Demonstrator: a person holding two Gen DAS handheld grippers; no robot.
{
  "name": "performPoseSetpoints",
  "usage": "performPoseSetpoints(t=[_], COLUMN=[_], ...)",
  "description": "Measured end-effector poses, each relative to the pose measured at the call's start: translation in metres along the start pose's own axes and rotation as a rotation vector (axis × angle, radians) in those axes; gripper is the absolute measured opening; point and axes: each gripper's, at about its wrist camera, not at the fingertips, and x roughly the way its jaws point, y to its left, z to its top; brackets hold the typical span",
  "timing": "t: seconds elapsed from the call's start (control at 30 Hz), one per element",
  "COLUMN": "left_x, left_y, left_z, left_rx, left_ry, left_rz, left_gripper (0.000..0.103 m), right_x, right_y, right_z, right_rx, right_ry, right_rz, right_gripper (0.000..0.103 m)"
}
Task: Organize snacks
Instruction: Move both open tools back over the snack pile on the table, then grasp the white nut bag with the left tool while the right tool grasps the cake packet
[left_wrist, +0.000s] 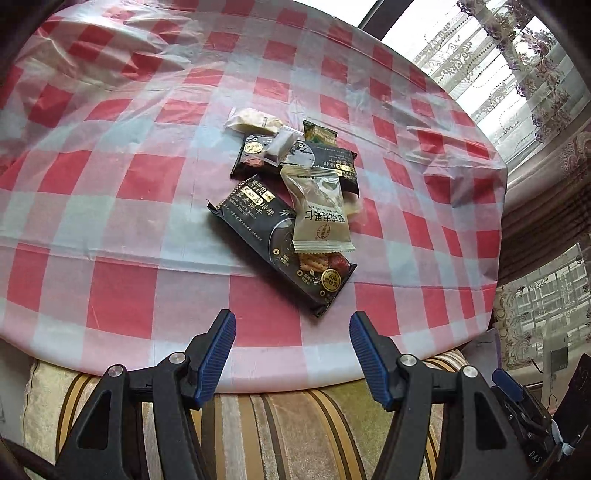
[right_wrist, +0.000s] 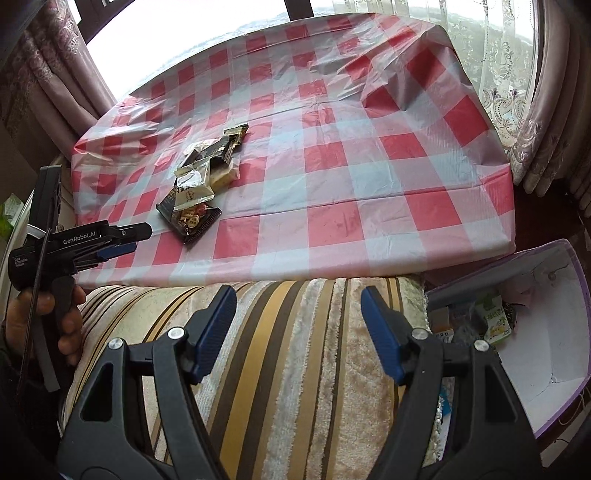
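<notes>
A small heap of snacks lies on the red-and-white checked tablecloth (left_wrist: 122, 280). In the left wrist view a long black biscuit pack (left_wrist: 258, 229) is nearest, with a pale packet (left_wrist: 319, 218) across it. Behind them are a second black pack (left_wrist: 325, 162), a green packet (left_wrist: 318, 133) and a clear white packet (left_wrist: 255, 122). My left gripper (left_wrist: 291, 326) is open and empty just short of the heap, over the table's near edge. The right wrist view shows the heap (right_wrist: 199, 177) at far left. There my right gripper (right_wrist: 299, 301) is open and empty over a striped cushion (right_wrist: 280, 369).
A hand (right_wrist: 66, 317) holds the left gripper (right_wrist: 138, 238) at the table's left corner. An open box with a lilac rim (right_wrist: 554, 417) stands low at the right and holds a green carton (right_wrist: 493, 317) and other items. Curtains (right_wrist: 535, 140) and windows lie beyond the table.
</notes>
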Motion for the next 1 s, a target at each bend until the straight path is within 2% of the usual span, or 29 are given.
performPoseSetpoints(t=[0.23, 0.43, 0.67, 0.83, 1.0], left_x=[0.007, -0.007, -0.012, 0.007, 0.039], left_y=[0.0, 0.003, 0.008, -0.001, -0.012], left_z=[0.006, 0.003, 0.011, 0.034, 0.066], left_rx=[-0.002, -0.03, -0.058, -0.008, 0.02], left_ry=[0.001, -0.067, -0.103, -0.083, -0.046], left_rz=[0.008, 0.017, -0.03, -0.057, -0.054], left_gripper=[0.065, 0.065, 0.065, 0.065, 0.065], right_x=[0.018, 0.027, 0.048, 0.069, 0.087], right_y=[0.017, 0.038, 0.069, 0.073, 0.054], right_z=[0.018, 0.038, 0.067, 0.085, 0.101], right_rx=[-0.033, -0.066, -0.095, -0.045, 0.062], right_ry=[-0.006, -0.044, -0.087, -0.091, -0.096], right_rz=[-0.018, -0.003, 0.025, 0.023, -0.001], right_gripper=[0.073, 0.073, 0.073, 0.073, 0.073])
